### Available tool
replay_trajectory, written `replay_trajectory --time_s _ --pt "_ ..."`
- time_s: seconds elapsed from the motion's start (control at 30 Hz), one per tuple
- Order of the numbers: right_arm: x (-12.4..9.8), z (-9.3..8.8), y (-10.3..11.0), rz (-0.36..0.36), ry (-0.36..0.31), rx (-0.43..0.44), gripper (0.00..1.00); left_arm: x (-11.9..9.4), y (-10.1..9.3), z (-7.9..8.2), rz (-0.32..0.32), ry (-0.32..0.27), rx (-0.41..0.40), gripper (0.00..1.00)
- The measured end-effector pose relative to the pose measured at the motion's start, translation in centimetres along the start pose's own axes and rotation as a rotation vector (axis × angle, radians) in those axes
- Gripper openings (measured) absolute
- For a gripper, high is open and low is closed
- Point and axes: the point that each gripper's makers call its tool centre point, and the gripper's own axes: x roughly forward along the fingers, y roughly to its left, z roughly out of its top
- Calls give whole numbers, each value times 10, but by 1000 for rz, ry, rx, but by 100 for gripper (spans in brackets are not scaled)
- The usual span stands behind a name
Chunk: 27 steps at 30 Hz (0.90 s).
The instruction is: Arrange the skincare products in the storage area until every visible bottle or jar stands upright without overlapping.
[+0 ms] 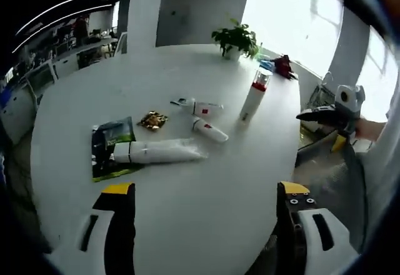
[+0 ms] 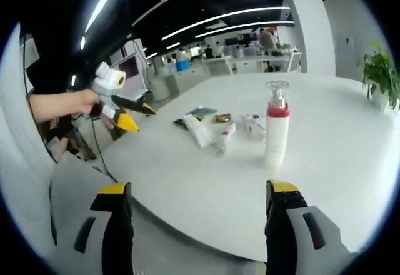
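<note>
On the white table (image 1: 187, 212), one bottle (image 1: 254, 97) stands while a tube (image 1: 159, 152) and two small bottles (image 1: 209, 129) lie at its nine o'clock, and both the left gripper (image 1: 206, 209) and right gripper (image 2: 199, 206) hang open and empty, so standing the tube up looks next

Your left gripper view looks down across the round white table (image 1: 187, 181) from just off its near edge, its own jaws wide apart, the lying tubes ahead between them. Your right gripper view sits lower, off another edge, facing along the tabletop with the upright white pump bottle with a red collar (image 2: 276, 125) near, above its right jaw. Both views share the table, that bottle (image 1: 253, 97) and the leafy potted plant (image 1: 235, 39).
</note>
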Motion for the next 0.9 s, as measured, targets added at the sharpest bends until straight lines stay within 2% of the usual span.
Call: replay_trajectory --time_s 0.2,0.3,0.5,0.9 --pt "-1 0 -1 -3 -3 13 87 12 6 -1 -21 70 93 91" --pt "-1 1 -2 -7 -4 16 86 19 9 4 -29 98 146 91" --pt "-1 1 -3 -11 -2 27 85 34 31 11 -27 132 213 91" --pt "0 -1 -6 -16 4 58 85 74 46 22 -72 217 418 88"
